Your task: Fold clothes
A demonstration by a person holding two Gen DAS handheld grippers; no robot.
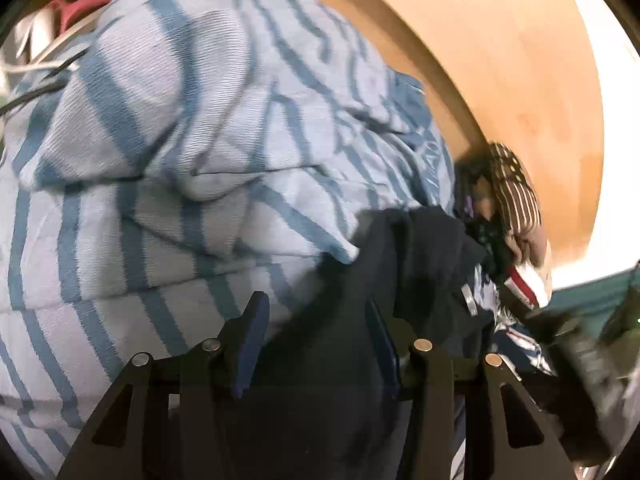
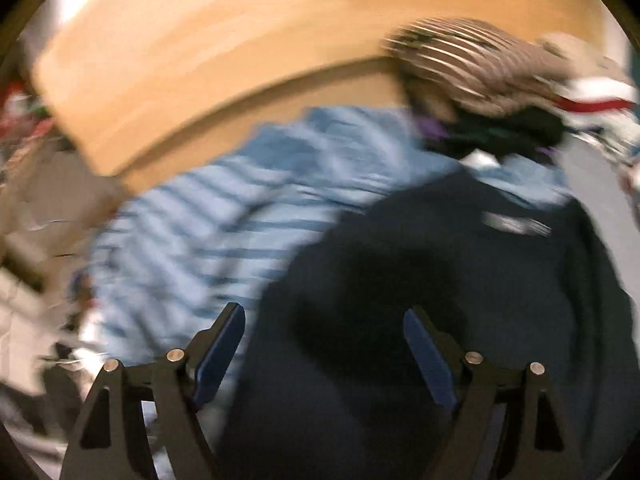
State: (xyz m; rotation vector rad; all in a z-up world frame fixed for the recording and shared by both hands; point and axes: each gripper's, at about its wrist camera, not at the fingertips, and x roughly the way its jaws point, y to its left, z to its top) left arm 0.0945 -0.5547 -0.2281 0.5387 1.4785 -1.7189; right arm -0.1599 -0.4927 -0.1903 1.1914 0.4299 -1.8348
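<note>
Left gripper (image 1: 316, 320) pinches a fold of the dark navy garment (image 1: 420, 248), seemingly anchoring it atop the blue striped bedding (image 1: 180, 160). Right gripper (image 2: 324, 328), jaws spread wide and empty, hovers above the same garment beside the wooden board (image 2: 200, 60).

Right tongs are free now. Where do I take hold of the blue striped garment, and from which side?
Take the blue striped garment at its raised, bunched fold, coming down from above on the side away from the dark navy garment, which overlaps its lower edge. That ridge stands proud, so the right tongs, open and empty, can likely pinch it alone.
</note>
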